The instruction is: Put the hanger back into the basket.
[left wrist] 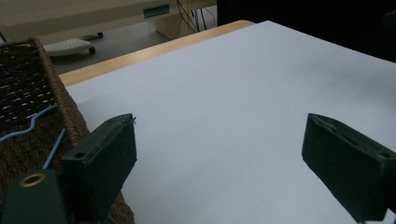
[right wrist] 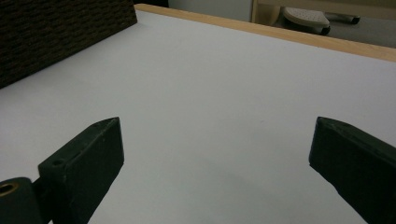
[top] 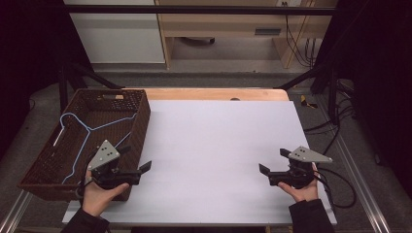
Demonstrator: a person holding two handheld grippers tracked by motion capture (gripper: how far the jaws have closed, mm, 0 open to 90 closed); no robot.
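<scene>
Hanger [top: 90,130], a thin blue wire one, lies flat on the floor of the brown woven basket [top: 141,121], and every place here is reckoned from that basket. Left gripper [top: 141,170] hovers just beside the basket's near right corner, jaws spread wide and holding nothing, pointing away from it over the white sheet [top: 218,145]. Right gripper [top: 272,174] is well apart from the basket, across the sheet, likewise spread and empty. Judging by this, the work stands at its start, before any reach. Next the left gripper probably needs to turn toward the basket, dip over its wall, and close on the wire.
</scene>
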